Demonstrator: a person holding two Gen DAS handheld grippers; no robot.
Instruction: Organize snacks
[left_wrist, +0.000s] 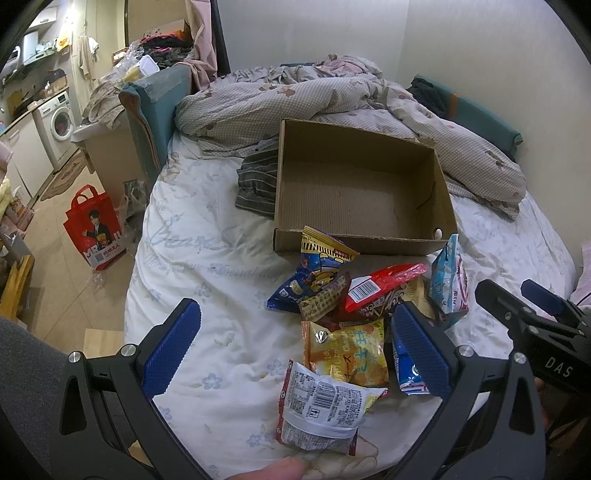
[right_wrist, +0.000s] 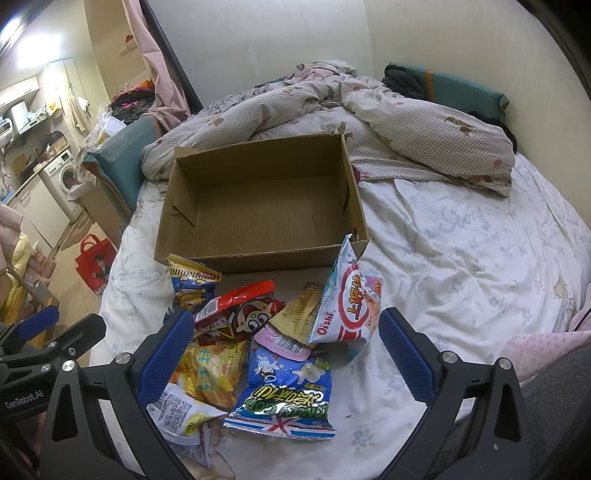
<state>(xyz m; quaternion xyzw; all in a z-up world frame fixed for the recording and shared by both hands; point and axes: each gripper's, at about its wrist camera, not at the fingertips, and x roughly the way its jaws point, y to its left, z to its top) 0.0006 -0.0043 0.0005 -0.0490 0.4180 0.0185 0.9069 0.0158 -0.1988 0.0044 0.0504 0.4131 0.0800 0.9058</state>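
Snack packets (right_wrist: 258, 354) heaped on bed (right_wrist: 461, 258) before cardboard box (right_wrist: 258, 206).
Spread wide, gripping nothing: left tongs (left_wrist: 295, 354) and right tongs (right_wrist: 284, 354), seemingly hovering just above heap.

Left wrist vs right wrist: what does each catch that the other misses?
Left wrist only: striped grey cloth against the box's left wall, and the white packet's printed back in full.

Right wrist only: the Oishi bag's front, and the blue popcorn bag unobstructed.

Both: empty cardboard box on the bed, snack pile in front of it, red tote bag on the floor, left tool and right tool open.
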